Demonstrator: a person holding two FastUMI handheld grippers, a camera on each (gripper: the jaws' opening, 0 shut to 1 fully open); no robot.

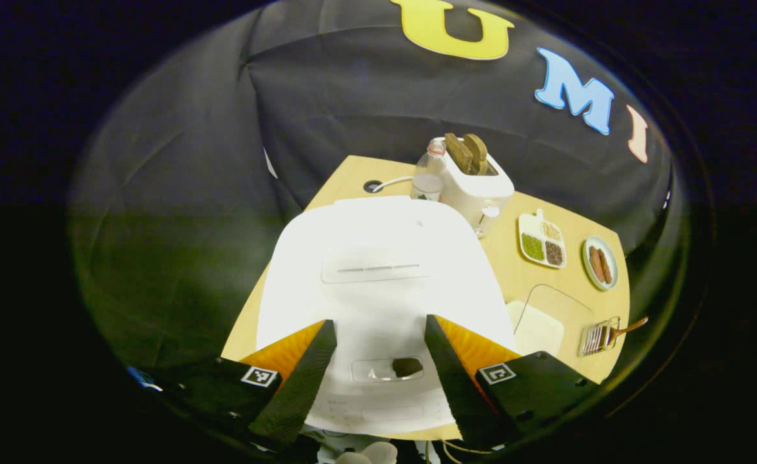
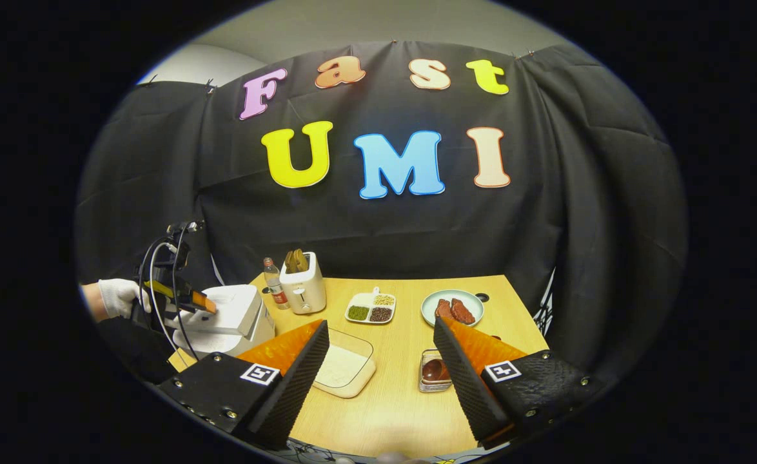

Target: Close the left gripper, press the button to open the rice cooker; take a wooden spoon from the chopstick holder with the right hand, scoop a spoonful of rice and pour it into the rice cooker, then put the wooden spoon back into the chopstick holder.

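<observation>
The white rice cooker (image 1: pixel 378 258) lies directly below my left gripper (image 1: pixel 378 320), lid down. Its clear button (image 1: pixel 388 368) sits between my two spread fingers; the gripper is open and holds nothing. In the right gripper view a gloved hand (image 2: pixel 117 296) holds that left gripper (image 2: pixel 182 298) over the rice cooker (image 2: pixel 236 319). My right gripper (image 2: pixel 379 322) hovers open and empty above the table's front. The wire chopstick holder (image 2: pixel 434 372) with the wooden spoon (image 2: pixel 433 368) stands just left of its right finger. The clear rice container (image 2: pixel 346 367) lies by its left finger.
A white toaster (image 2: pixel 303 287) with bread and a bottle (image 2: pixel 274 277) stand at the back. A divided dish of beans (image 2: pixel 371 309) and a plate of meat (image 2: pixel 452 308) lie mid-table. The wooden table (image 2: pixel 391 399) ends near the black cloth wall.
</observation>
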